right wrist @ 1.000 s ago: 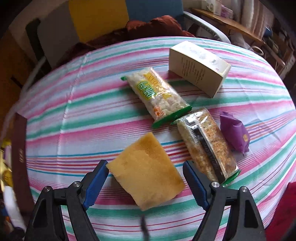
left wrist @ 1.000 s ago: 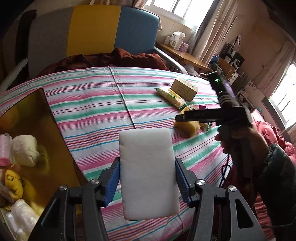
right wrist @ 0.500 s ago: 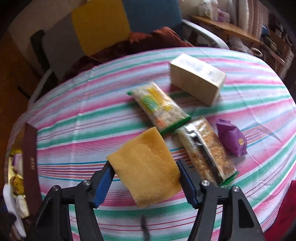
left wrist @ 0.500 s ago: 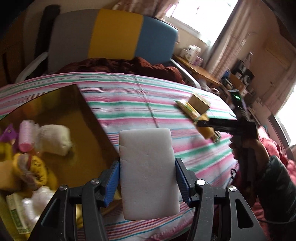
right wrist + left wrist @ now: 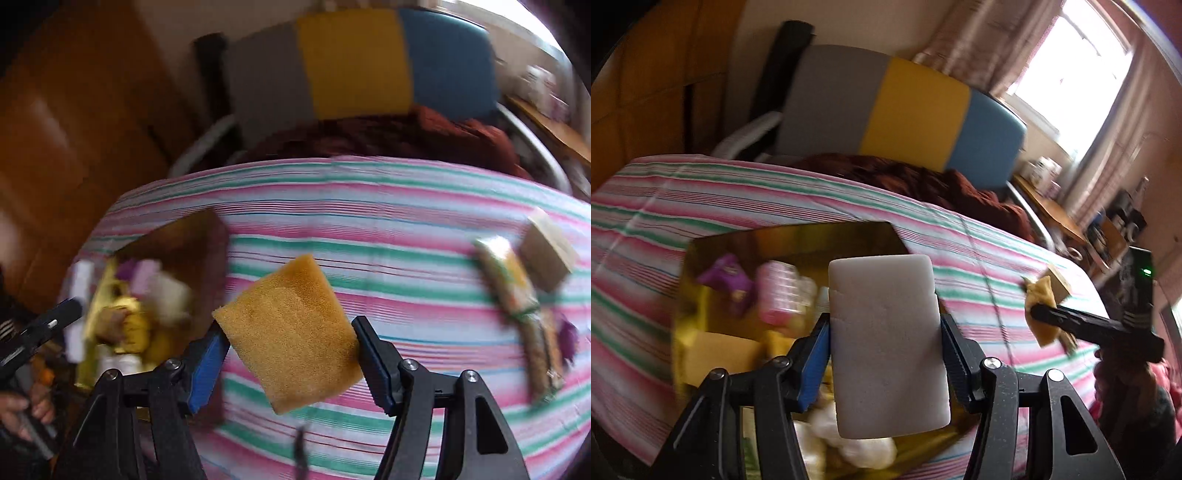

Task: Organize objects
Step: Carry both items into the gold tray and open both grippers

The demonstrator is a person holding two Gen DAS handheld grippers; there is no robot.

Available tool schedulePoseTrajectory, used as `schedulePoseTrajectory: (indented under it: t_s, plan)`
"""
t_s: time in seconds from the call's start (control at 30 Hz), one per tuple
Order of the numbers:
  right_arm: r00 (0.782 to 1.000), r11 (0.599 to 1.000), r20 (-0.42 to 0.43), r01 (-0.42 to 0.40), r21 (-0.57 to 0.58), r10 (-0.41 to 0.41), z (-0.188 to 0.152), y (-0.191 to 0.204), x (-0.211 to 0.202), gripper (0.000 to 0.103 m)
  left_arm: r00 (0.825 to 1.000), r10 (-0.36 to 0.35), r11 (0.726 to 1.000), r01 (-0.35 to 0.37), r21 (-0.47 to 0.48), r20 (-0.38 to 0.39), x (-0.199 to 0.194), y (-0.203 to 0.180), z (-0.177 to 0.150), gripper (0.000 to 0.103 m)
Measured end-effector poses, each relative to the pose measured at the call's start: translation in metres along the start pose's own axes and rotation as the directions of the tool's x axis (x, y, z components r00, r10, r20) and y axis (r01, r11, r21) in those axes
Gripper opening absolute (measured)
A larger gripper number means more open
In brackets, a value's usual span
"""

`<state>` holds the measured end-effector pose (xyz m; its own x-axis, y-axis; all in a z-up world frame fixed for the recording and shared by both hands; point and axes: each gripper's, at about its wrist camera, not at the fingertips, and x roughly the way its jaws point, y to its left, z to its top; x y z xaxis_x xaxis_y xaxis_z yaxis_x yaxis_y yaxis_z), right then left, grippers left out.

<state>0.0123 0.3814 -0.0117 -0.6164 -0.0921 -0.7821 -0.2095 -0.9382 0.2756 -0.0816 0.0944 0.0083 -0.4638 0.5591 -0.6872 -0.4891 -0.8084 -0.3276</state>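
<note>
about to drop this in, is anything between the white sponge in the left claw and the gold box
Nothing visible blocks it. The left claw holds the white sponge in front of the open gold box. The box already holds a purple packet and a pink roll, so free room inside looks limited.

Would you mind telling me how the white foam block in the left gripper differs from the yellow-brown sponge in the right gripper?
The white foam block is smooth and pale; the yellow-brown sponge is coarse and porous. The block sits squarely upright between the left gripper's fingers; the sponge sits tilted in the right gripper, corners askew. The block hangs over the open gold box; the sponge hangs over the striped tablecloth. Both are rectangular slabs, each clamped.
</note>
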Motion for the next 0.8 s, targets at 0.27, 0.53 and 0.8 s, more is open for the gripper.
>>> schedulePoseTrajectory:
  t_s: [0.27,0.53,0.8]
  plan:
    - [0.991,0.976,-0.066,-0.124,-0.181,0.114,0.003,0.102,0.028,0.068,0.994,0.109,0.990,-0.107,-0.093,0.011,0.000,0.058,0.007,0.057]
    - [0.983,0.961,-0.164,-0.120,-0.250,0.080,-0.007,0.141,0.074,0.068,0.982,0.189,0.973,-0.189,-0.132,-0.013,0.016,0.096,0.011,0.058]
    - [0.975,0.945,-0.219,-0.102,-0.311,0.034,-0.024,0.151,0.091,0.082,0.977,0.211,0.966,-0.214,-0.147,-0.035,0.029,0.106,0.009,0.068]
